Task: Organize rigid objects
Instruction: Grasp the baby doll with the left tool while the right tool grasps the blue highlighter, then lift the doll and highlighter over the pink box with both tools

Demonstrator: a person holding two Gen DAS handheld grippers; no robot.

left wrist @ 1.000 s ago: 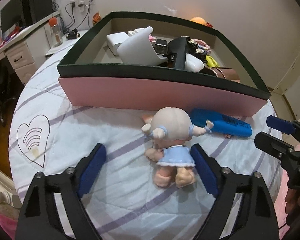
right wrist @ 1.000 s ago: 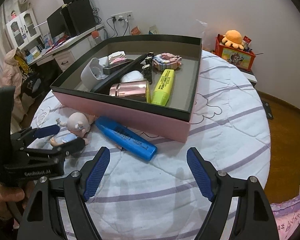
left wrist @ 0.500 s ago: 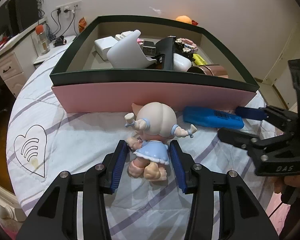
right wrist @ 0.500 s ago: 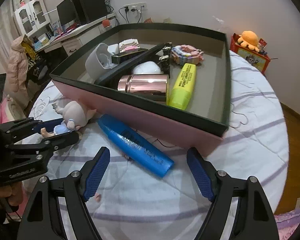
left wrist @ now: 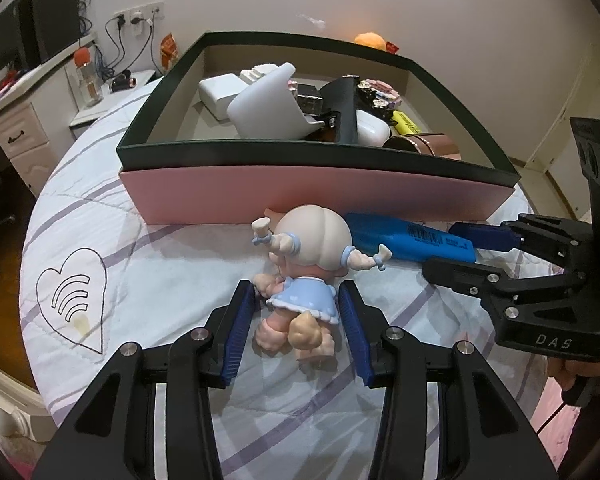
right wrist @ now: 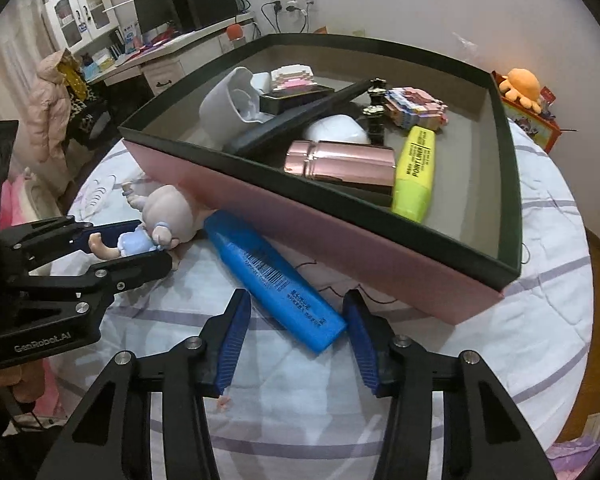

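Note:
A small doll (left wrist: 308,280) in a blue dress lies on the quilted table in front of the pink box (left wrist: 300,196). My left gripper (left wrist: 298,320) is shut on the doll's body, pads against both sides; it also shows in the right wrist view (right wrist: 112,248). A blue marker (right wrist: 272,276) lies beside the doll against the box wall. My right gripper (right wrist: 296,328) straddles the marker's near end with its jaws narrowed but apart from it. In the left wrist view the right gripper (left wrist: 452,248) sits at the marker's (left wrist: 412,240) right end.
The pink box (right wrist: 340,224) with a dark rim holds a white cup (right wrist: 228,104), a rose-gold cylinder (right wrist: 340,164), a yellow highlighter (right wrist: 416,168), a white case and block toys. A desk with a monitor stands far left. The table edge curves close on the right.
My left gripper closed on the doll's body. My right gripper moved forward over the blue marker's end and its jaws narrowed around it.

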